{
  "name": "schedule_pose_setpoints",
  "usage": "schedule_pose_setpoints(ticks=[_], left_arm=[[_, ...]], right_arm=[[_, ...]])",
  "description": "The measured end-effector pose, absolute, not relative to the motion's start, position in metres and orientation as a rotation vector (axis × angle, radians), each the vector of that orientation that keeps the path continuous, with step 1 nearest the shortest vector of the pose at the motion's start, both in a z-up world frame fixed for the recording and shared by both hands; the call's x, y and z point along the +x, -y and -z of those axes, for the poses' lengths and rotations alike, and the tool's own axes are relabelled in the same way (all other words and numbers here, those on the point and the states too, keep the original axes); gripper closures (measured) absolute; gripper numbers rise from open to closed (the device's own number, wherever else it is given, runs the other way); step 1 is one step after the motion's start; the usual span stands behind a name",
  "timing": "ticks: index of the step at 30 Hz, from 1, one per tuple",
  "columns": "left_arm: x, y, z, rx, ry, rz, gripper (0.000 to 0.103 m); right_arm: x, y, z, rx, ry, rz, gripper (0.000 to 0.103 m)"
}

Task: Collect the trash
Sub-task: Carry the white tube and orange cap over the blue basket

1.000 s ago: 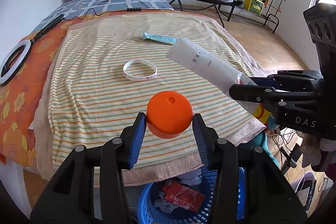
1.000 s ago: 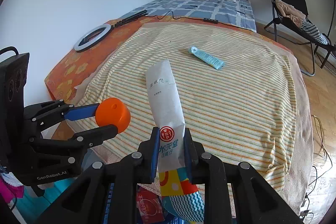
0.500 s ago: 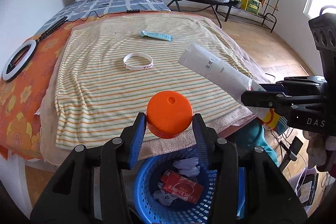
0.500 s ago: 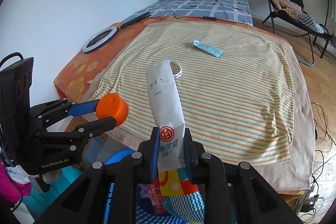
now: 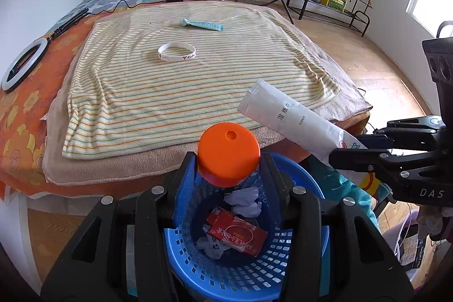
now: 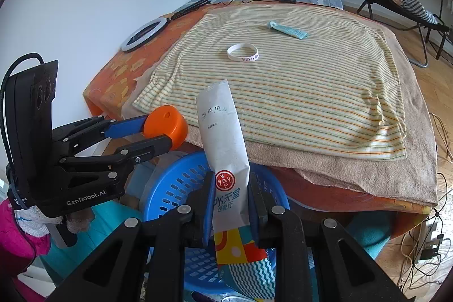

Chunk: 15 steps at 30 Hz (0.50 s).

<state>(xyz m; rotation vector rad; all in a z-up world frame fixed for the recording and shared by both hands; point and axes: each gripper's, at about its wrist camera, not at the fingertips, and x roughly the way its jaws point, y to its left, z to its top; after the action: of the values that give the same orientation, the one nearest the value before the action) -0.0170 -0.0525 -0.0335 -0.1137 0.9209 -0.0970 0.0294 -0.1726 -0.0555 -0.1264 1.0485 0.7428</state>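
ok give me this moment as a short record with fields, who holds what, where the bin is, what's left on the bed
left gripper: jaws shut on orange cap
right gripper: jaws shut on wet wipe packet
bin: blue basket on the floor at the bed's foot, below both grippers
bin contents: red packet, crumpled paper
left on bed: white wristband, light blue tube
also on bed: ring light

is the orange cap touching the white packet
Apart. The right wrist view shows blanket between the orange cap and the white packet; each sits in its own gripper.
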Motion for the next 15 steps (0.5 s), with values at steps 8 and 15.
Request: schedule_pose_setpoints(ticks=[8, 15], left_arm=[[-0.027, 0.059, 0.061, -0.120, -0.974, 0.089, 0.057], [-0.028, 0.057, 0.090, -0.127, -1.041, 0.076, 0.057]], right_arm=[[0.013, 0.174, 0.084, -0.139, -1.117, -0.742, 0.083], [0.002, 0.171, 0.117, -0.160, -1.183, -0.730, 0.083]])
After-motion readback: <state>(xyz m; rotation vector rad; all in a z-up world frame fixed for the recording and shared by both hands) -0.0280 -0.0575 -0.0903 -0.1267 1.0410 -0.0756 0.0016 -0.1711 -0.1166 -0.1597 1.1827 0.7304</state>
